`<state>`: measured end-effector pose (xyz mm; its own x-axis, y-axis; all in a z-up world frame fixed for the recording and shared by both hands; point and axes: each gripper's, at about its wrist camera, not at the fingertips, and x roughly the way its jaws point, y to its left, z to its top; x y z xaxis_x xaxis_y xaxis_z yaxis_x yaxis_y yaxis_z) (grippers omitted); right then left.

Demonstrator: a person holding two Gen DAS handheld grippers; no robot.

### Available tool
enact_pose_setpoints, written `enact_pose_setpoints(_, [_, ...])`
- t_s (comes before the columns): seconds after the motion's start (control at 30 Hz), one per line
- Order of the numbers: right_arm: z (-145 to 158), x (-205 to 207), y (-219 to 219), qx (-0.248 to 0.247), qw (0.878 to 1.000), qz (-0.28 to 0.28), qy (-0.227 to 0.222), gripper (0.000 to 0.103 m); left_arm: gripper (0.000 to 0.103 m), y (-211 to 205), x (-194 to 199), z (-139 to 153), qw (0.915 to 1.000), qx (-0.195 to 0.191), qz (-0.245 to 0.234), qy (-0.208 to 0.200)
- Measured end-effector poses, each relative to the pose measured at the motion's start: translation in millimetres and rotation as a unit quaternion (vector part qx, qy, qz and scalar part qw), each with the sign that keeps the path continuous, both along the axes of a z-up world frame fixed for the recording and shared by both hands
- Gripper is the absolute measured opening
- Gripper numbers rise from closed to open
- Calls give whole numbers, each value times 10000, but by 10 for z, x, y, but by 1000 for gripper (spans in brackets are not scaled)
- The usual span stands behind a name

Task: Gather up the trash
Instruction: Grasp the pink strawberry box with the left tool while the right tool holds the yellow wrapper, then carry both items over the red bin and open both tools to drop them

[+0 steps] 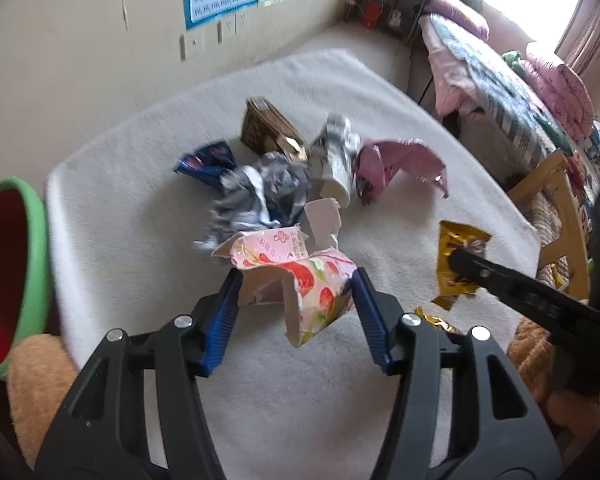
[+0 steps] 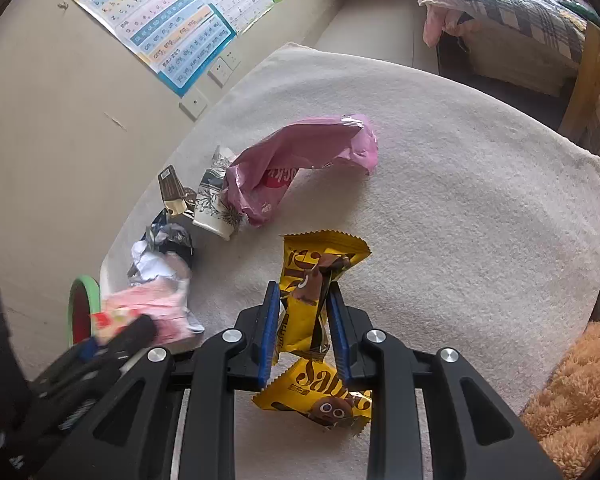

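My left gripper [image 1: 296, 284] is shut on a torn pink strawberry-print carton [image 1: 300, 280], held over the white towel [image 1: 140, 200]. My right gripper [image 2: 302, 300] is shut on a yellow snack wrapper [image 2: 312, 280]; a second yellow wrapper [image 2: 324, 396] lies under it. The right gripper also shows in the left wrist view [image 1: 460, 260], holding the yellow wrapper [image 1: 458, 240]. On the towel lie a pink bag [image 2: 300, 160], a paper cup [image 2: 212, 208], a brown box [image 1: 266, 128], a blue wrapper [image 1: 204, 162] and crumpled paper [image 1: 260, 192].
A green-rimmed red bin [image 1: 8, 272] stands left of the towel. The wall with posters [image 2: 160, 28] is behind. A bed [image 1: 520, 92] and a wooden chair [image 1: 564, 208] stand on the right. A brown plush rug [image 2: 572, 400] lies near the towel's edge.
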<state>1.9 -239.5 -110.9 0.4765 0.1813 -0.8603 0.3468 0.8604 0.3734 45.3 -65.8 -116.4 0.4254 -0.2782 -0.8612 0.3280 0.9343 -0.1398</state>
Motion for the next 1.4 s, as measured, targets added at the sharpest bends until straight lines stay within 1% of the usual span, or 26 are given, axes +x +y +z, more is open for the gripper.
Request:
enact_pose_setpoints(0.03, [-6, 6, 22, -30, 10000, 33, 16, 25, 54, 54, -44, 74, 9999, -8, 16, -109])
enact_pose_setpoints(0.1, [-22, 16, 76, -92, 9999, 104, 51, 25, 54, 106, -56, 147, 9998, -32, 42, -187])
enact_pose_setpoints(0.27, [-14, 43, 186, -294, 9991, 278, 94, 25, 54, 319, -120, 243, 9993, -18, 225, -282])
enact_pose_setpoints(0.37, [8, 44, 213, -337, 9989, 333, 74, 25, 54, 449, -157, 318, 9984, 98, 365, -432])
enact_pose_setpoints(0.43, [37, 50, 241, -377, 9986, 372, 53, 25, 54, 551, -168, 381, 9974, 161, 497, -495])
enact_pose_setpoints(0.53, [96, 65, 293, -426, 9981, 452, 2, 25, 54, 711, -184, 490, 9955, 100, 716, -610])
enact_pose_setpoints(0.7, [208, 39, 387, -502, 9968, 608, -107, 25, 54, 908, -207, 633, 9923, 115, 931, -807])
enact_pose_setpoints(0.9, [362, 40, 518, -566, 9953, 744, -261, 25, 54, 1134, -198, 688, 9891, 86, 1204, -838])
enact_pose_setpoints(1.17, [627, 70, 713, -641, 9921, 910, -585, 25, 54, 1368, -226, 754, 9844, 209, 1445, -986])
enact_pose_setpoints(1.4, [774, 140, 998, -691, 9877, 1187, -745, 25, 54, 1566, -243, 778, 9827, 125, 1558, -995])
